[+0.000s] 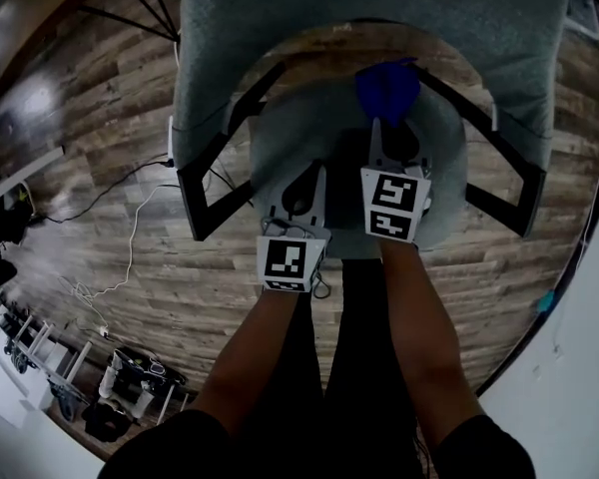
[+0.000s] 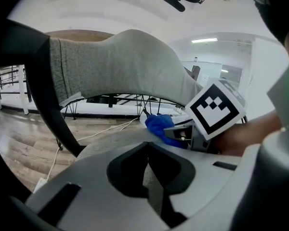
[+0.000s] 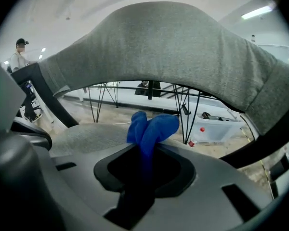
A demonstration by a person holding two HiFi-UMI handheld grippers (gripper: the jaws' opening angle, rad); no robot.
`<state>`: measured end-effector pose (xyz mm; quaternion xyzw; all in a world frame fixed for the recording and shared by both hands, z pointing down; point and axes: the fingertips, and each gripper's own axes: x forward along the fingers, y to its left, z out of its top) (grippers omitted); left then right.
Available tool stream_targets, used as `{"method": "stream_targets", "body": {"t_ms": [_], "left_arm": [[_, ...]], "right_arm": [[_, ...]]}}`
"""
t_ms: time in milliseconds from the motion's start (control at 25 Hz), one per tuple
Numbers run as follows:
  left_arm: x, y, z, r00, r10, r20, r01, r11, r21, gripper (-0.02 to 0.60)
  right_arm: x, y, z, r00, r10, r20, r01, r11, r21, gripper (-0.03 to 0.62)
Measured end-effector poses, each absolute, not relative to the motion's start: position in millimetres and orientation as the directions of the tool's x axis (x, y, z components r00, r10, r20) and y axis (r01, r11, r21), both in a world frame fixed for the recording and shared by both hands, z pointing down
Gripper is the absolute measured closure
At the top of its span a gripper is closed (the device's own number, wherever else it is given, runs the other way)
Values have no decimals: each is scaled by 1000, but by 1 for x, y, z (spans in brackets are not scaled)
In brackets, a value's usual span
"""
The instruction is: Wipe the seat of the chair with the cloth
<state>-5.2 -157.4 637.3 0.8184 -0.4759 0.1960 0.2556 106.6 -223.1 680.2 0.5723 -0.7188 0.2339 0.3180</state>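
The chair's backrest (image 1: 280, 8) runs off the head view's top edge.

Plank floor (image 1: 90, 98), chair (image 1: 379, 3), seemingly loose cables (image 1: 130, 247)

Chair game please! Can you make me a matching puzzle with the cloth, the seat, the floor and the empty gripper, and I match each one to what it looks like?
Things:
1. cloth
2. left gripper
3. chair seat
4. floor

What it looks like:
A. brown wooden planks
B. grey fabric
C. blue, pinched in the right gripper
D. shut, with nothing between its jaws

Right pairs: 1-C, 2-D, 3-B, 4-A
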Motion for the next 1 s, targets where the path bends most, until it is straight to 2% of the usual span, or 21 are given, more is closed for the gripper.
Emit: {"method": "stream_targets", "body": {"t_ms": [200,640,840,1000], "left_arm": [[18,-155,632,502,-659,560,-853,-483,197,574],[52,-156,617,505,-691,517,-861,-450,238,574],[50,-149,618,504,-691,518,-861,-452,233,574],[37,-137,615,512,-688,515,-856,-463,232,574]], "right_arm": [[143,-222,681,-95,-680,727,-983,179,39,497],[213,-219,680,-17,-698,716,-987,127,101,497],[224,-219,680,-26,-732,681,-994,93,62,497],[207,-219,667,-51,-764,644,-989,130,76,497]]}}
